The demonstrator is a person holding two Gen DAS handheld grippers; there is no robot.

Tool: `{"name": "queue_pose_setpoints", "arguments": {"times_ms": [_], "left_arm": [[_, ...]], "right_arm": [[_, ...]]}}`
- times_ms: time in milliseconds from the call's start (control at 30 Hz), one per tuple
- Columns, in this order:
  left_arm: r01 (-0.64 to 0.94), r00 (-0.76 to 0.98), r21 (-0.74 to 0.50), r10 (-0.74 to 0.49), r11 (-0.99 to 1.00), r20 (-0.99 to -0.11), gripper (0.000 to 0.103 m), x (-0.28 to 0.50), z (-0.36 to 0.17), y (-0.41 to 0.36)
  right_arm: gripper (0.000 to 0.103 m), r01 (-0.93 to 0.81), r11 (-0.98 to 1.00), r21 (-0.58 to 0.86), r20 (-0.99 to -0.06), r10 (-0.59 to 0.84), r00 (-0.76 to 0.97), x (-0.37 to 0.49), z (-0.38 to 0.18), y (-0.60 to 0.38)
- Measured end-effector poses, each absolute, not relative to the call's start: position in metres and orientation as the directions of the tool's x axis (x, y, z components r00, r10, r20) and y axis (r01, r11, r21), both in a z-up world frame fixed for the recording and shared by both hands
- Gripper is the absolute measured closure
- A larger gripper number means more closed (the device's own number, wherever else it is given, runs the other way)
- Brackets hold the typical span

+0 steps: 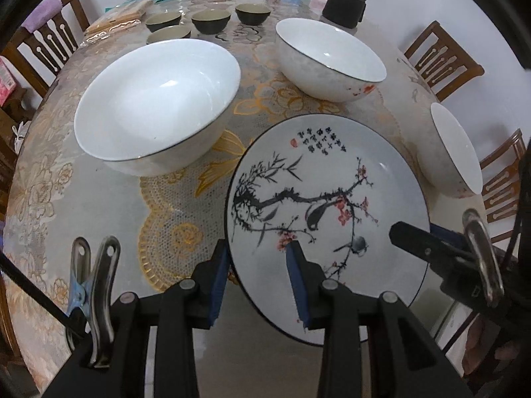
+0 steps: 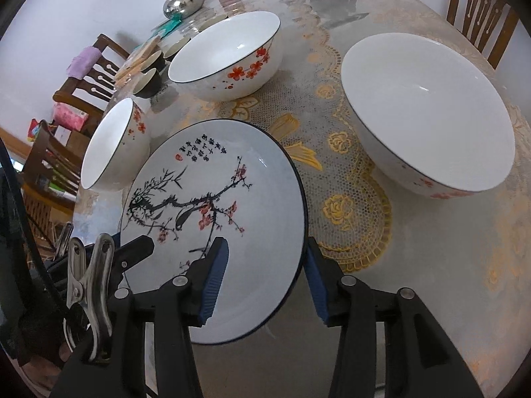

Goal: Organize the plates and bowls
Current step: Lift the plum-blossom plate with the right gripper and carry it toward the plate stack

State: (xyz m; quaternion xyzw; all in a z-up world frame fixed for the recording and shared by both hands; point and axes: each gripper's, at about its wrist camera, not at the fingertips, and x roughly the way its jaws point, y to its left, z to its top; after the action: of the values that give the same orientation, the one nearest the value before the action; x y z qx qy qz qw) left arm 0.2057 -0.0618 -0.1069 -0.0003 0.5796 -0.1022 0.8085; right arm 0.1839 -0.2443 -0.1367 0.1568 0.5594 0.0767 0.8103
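the round white plate painted with a black branch, pink blossoms and birds (image 1: 328, 205) sits at the near edge of the lace-patterned table (image 1: 186, 219), part of its dark rim jutting past the table's edge. the left gripper (image 1: 259, 282) straddles the plate's left rim, one blue pad (image 1: 300, 285) over the painted face and the other outside the rim; whether the pads press on it cannot be told. the right gripper (image 2: 264, 282) straddles the opposite rim with its jaws spread and a gap showing at the outer pad (image 2: 317, 285). three white bowls with red blossoms ring the plate: a large bowl (image 1: 156, 102) to the left, another (image 1: 328, 59) behind, a smaller tilted one (image 1: 454, 152) close by its right rim. bare cloth lies open between plate and large bowls. small dark bowls (image 1: 210, 20) stand farther back.
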Motion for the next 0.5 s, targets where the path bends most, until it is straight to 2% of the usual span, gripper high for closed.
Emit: {"name": "queue_pose_setpoints", "arguments": {"times_ms": [500], "left_arm": [[0.175,0.298,-0.151,-0.199,0.973,-0.934,0.067,0.216,-0.118,-0.061]], "right_arm": [[0.056,0.036,0.938,0.345,-0.880,0.310,0.361,0.191,-0.146,-0.242]]}}
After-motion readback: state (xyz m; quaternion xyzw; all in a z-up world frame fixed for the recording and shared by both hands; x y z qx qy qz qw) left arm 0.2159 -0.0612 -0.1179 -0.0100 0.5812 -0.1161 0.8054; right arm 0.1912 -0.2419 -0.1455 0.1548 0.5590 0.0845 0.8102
